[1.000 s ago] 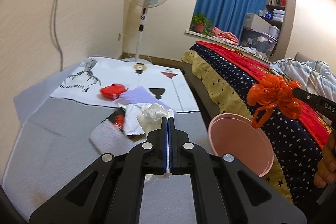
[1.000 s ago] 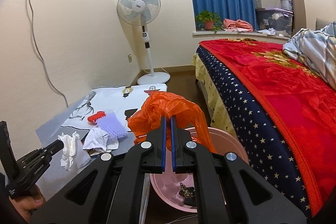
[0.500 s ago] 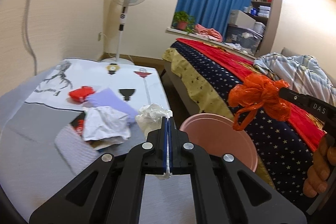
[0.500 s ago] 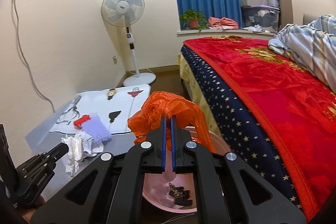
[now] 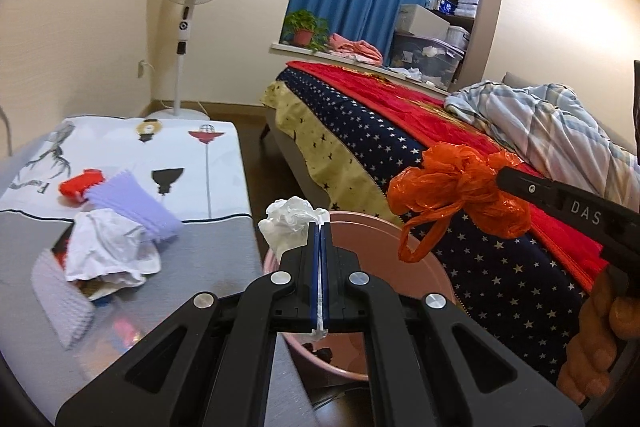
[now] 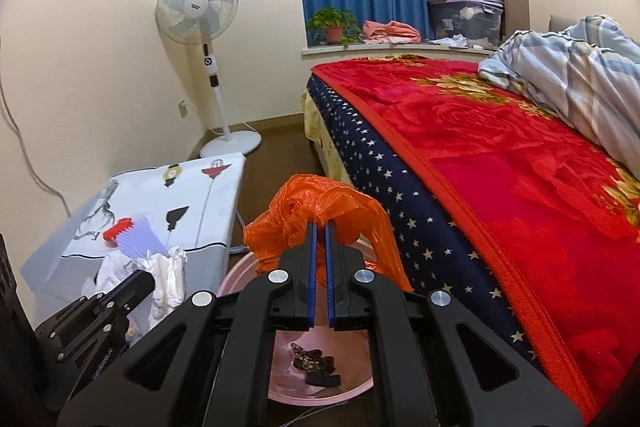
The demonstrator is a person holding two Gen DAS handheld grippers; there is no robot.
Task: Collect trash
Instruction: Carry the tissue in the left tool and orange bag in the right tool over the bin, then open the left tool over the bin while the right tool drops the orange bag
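My left claw point(image 5: 321, 227) is closed on a white tissue wad point(image 5: 291, 223), my right claw point(image 6: 320, 227) pinches the orange plastic bag point(image 6: 320, 215); both hang over the pink bin point(image 6: 320, 393) at 6 o'clock.

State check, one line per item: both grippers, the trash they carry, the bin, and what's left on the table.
left gripper: shut on white tissue wad
white tissue wad: pinched, held at the bin's rim
right gripper: shut on orange plastic bag
orange plastic bag: crumpled, held above the bin
pink bin: upright, open, dark scraps at the bottom
white crumpled paper: lying on the table
red item: lying on the table
purple sheet: lying on the table
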